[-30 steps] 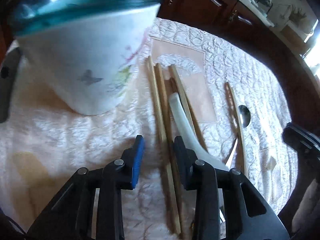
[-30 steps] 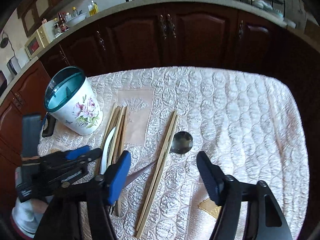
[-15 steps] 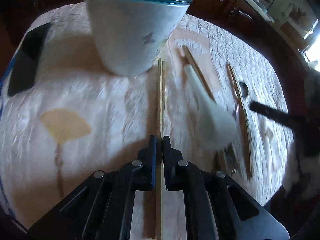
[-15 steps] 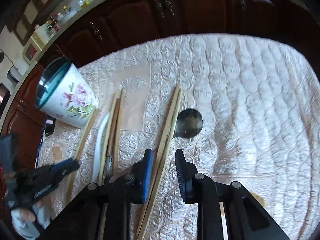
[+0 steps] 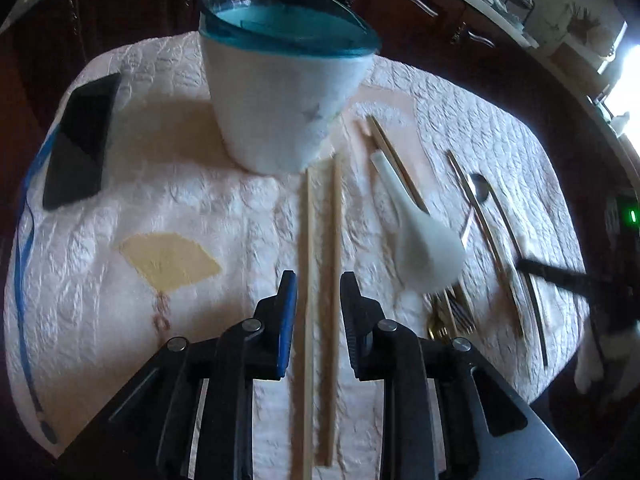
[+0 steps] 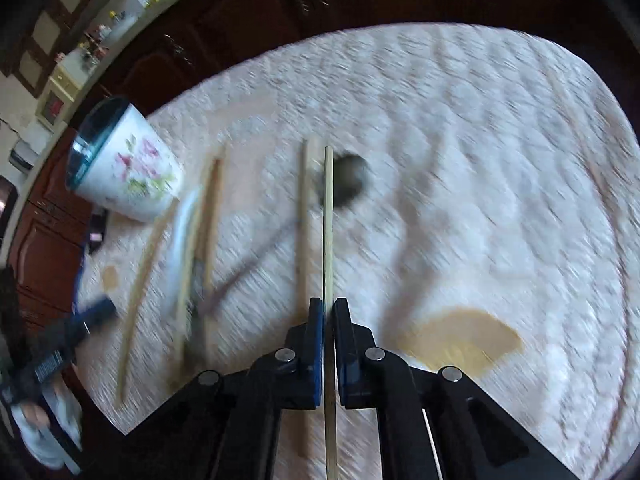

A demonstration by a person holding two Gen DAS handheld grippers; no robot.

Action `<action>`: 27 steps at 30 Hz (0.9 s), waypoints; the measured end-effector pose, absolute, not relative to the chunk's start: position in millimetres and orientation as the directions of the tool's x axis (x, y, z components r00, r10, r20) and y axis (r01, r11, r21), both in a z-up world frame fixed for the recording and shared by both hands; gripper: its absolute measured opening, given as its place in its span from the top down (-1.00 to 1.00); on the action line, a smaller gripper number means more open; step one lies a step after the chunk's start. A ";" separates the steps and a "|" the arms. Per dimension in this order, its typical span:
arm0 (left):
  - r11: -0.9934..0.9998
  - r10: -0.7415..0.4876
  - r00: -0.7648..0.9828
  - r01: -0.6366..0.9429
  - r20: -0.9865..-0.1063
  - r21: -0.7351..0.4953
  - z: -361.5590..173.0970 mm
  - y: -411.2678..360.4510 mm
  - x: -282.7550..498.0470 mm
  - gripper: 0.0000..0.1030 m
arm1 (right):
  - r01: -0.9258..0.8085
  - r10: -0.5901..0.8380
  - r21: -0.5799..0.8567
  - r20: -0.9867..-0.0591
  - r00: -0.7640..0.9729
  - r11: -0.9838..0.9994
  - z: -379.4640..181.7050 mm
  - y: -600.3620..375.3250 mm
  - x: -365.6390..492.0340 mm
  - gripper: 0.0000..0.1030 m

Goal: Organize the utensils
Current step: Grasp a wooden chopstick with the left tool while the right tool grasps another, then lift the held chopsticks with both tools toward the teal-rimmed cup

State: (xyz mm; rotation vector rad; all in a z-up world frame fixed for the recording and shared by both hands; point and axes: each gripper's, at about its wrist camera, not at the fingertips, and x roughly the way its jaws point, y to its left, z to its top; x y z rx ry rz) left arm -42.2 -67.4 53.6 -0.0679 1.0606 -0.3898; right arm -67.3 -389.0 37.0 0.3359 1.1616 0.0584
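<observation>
Mid-collection, by the look of it: utensils lying loose on the quilted table (image 5: pixel 208 200), none visibly in the floral cup (image 5: pixel 280 104) yet, though its inside shows only in part.

Left gripper (image 5: pixel 318 292) with jaws apart, straddling a pair of light wooden chopsticks (image 5: pixel 320 240) without touching them; sticks lying parallel on the cloth, far ends just short of the cup's base; cup upright near the table's far edge, teal rim uppermost. Right gripper (image 6: pixel 328 312) pressed together on a single chopstick (image 6: pixel 328 220), stick running straight forward between the pads, seemingly lifted off the cloth, though blur makes that uncertain; its partner chopstick (image 6: pixel 303 220) just to the left on the table, beside the metal spoon (image 6: pixel 348 180).

Elsewhere: white ceramic spoon (image 5: pixel 424 252) over another chopstick pair, fork tines (image 5: pixel 456 314) poking out beneath it; dark phone (image 5: pixel 80 140) near the left edge.

Next, probably: carry the clamped stick leftward to the cup, tip it toward upright, clear the rim before letting go; for the left, close on both sticks together, squarely, so neither rolls out; worth keeping the two grippers from crowding over the cup mouth at once.
</observation>
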 end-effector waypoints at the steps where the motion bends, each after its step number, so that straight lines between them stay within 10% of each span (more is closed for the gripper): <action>1: 0.933 -0.337 0.435 0.271 -0.835 -0.236 53.1 -67.7 -36.0 0.56 | 0.145 0.212 0.289 -0.893 0.397 0.946 36.2 -393.9 -69.8 0.90; 7: 0.948 -0.292 0.438 0.253 -0.851 -0.195 42.6 -74.6 -0.6 0.56 | 0.150 0.192 0.289 -0.868 0.459 0.946 47.5 -404.5 -63.7 0.57; 21: 0.941 -0.297 0.383 0.273 -0.874 -0.200 26.3 -90.8 32.5 0.56 | 0.083 0.200 0.254 -0.893 0.403 0.964 20.1 -376.6 11.1 0.77; 27: 0.930 -0.313 0.385 0.310 -0.868 -0.197 31.7 -91.4 27.7 0.92 | 0.048 0.214 0.260 -0.874 0.436 0.964 35.4 -371.3 9.5 0.90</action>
